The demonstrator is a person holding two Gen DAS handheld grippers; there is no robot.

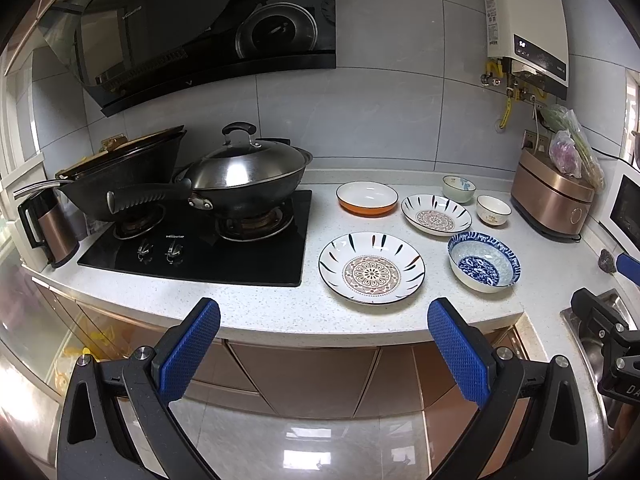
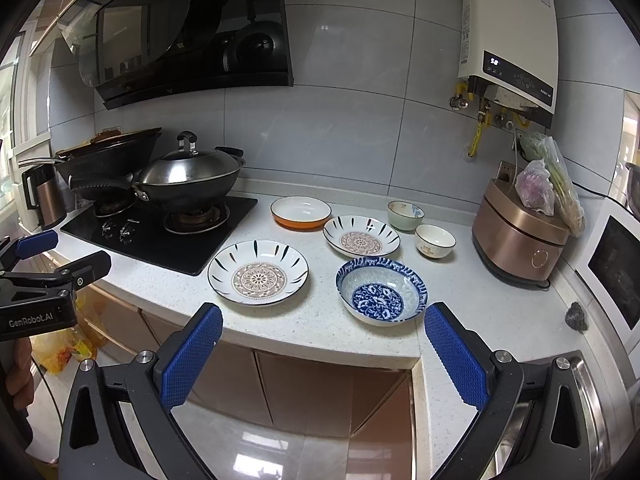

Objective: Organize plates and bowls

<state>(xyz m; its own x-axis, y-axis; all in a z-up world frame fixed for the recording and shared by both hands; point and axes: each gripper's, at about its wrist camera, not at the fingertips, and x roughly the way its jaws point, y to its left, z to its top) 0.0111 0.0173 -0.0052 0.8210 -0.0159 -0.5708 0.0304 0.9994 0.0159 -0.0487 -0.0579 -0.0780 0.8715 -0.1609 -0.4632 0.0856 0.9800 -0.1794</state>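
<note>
On the white speckled counter (image 1: 280, 304) lie two patterned plates: a near one (image 1: 371, 267) (image 2: 258, 272) and a far one (image 1: 436, 215) (image 2: 361, 236). An orange-sided dish (image 1: 367, 198) (image 2: 301, 212) sits behind them. A blue-and-white bowl (image 1: 484, 261) (image 2: 381, 291) stands at the front right. Two small bowls stand at the back: a pale green one (image 1: 459, 188) (image 2: 405, 215) and a white one (image 1: 493, 210) (image 2: 435, 241). My left gripper (image 1: 323, 322) and right gripper (image 2: 323, 322) both hang open before the counter edge, holding nothing.
A black gas hob (image 1: 208, 240) with two woks (image 1: 244, 176) fills the counter's left. A kettle (image 1: 48, 224) stands at far left. A copper rice cooker (image 1: 552, 200) with bagged food sits at right, beside a microwave (image 2: 616, 264). A sink (image 2: 592, 400) lies at the near right.
</note>
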